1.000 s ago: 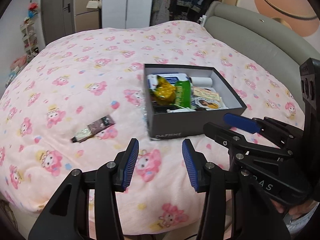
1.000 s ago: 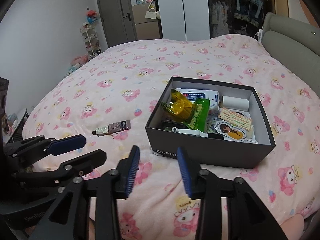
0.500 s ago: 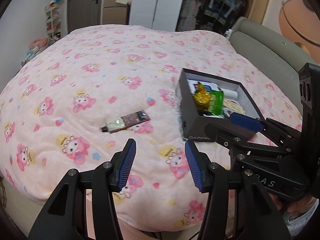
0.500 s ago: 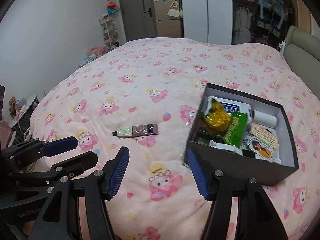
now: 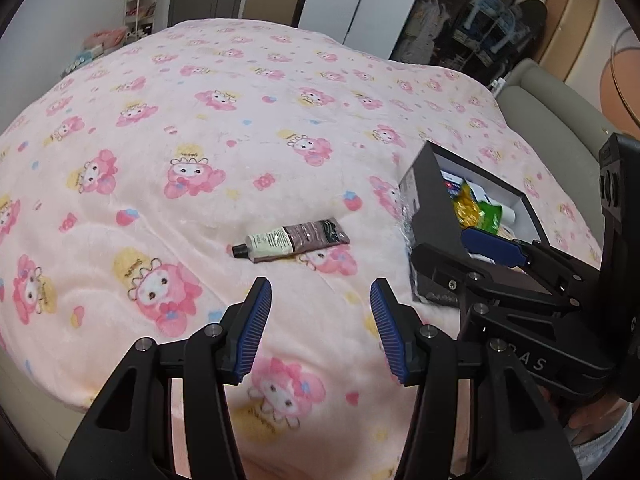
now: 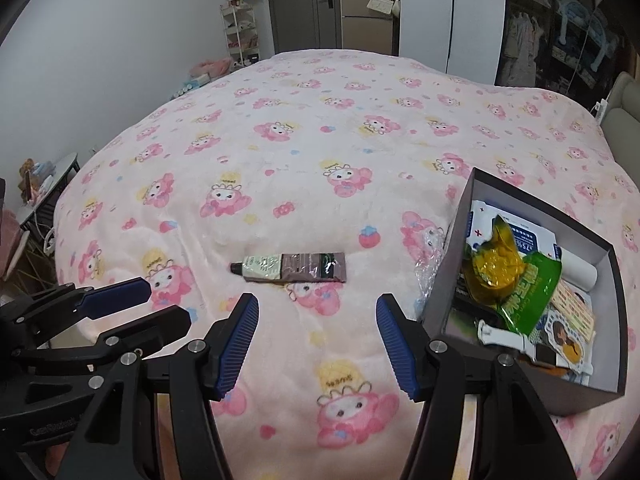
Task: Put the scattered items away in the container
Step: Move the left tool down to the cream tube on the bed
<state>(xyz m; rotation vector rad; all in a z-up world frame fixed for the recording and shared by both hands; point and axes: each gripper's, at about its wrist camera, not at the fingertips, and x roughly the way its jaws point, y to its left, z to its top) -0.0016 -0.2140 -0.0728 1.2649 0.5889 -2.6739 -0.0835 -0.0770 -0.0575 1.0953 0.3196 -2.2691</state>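
Observation:
A brown and cream tube (image 5: 294,238) (image 6: 292,267) lies alone on the pink patterned bedspread, black cap to the left. To its right stands a dark grey box (image 5: 430,208) (image 6: 444,280) holding a yellow packet (image 6: 494,268), a green packet (image 6: 528,294), wipes and cards. My left gripper (image 5: 320,326) hovers open just short of the tube, nothing between its blue pads. My right gripper (image 6: 316,344) is also open and empty, just below the tube. Each gripper shows at the edge of the other's view.
The bedspread (image 6: 320,152) stretches far beyond the tube. A crumpled clear wrapper (image 6: 430,264) lies against the box's left wall. A padded grey headboard (image 5: 548,112) stands at the right, with wardrobes and a shelf rack (image 6: 240,36) behind the bed.
Both grippers swung left from the box toward the tube and came lower. The right gripper's jaws widened. The box slid to the right side of both views.

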